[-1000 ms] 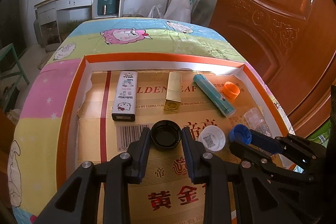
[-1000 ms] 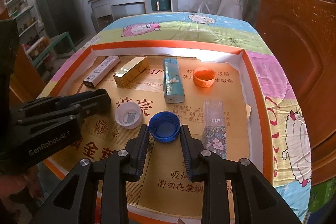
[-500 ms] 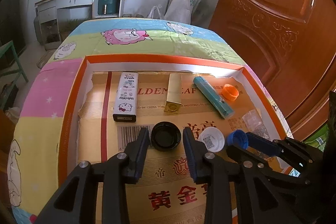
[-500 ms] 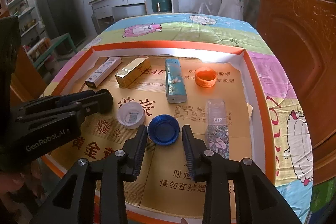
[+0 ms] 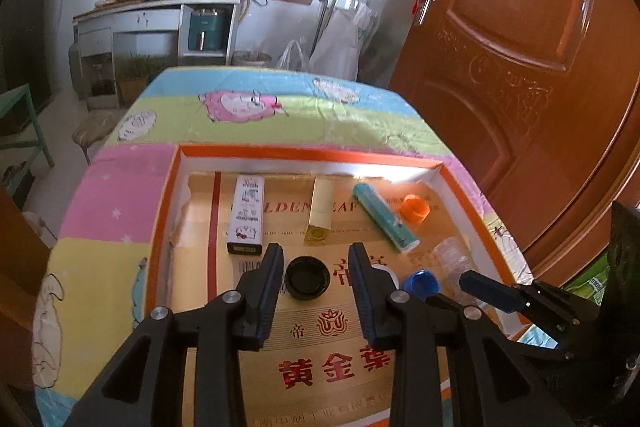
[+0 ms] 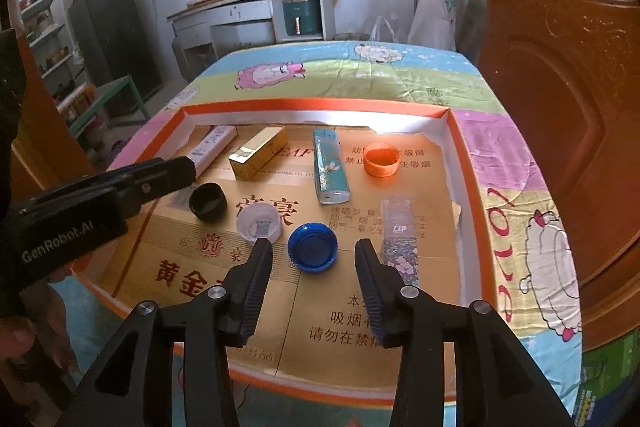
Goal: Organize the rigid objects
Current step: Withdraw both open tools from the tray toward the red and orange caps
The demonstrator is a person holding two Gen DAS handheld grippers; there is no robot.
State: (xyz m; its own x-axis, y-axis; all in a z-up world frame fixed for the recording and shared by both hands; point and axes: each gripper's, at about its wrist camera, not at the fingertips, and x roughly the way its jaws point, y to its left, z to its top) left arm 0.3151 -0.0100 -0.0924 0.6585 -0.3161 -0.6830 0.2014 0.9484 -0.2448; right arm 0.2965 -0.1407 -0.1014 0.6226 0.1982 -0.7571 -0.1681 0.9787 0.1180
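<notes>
A black cap lies open side up on the cardboard floor of the orange-rimmed tray. My left gripper hovers over it, open, its pads clear of the cap on both sides. A blue cap lies flat on the cardboard. My right gripper straddles it with its jaws opening, and a gap shows on each side of the cap. A white cap sits between the two caps. The left gripper's fingers also show at the left of the right wrist view.
Along the tray's far side lie a white printed box, a gold box, a teal box and an orange cap. A clear tube lies right of the blue cap. A wooden door stands at the right.
My right gripper's jaws have spread away from the blue cap, which stays on the cardboard. My left gripper has lifted a little above the black cap, jaws slightly wider.
</notes>
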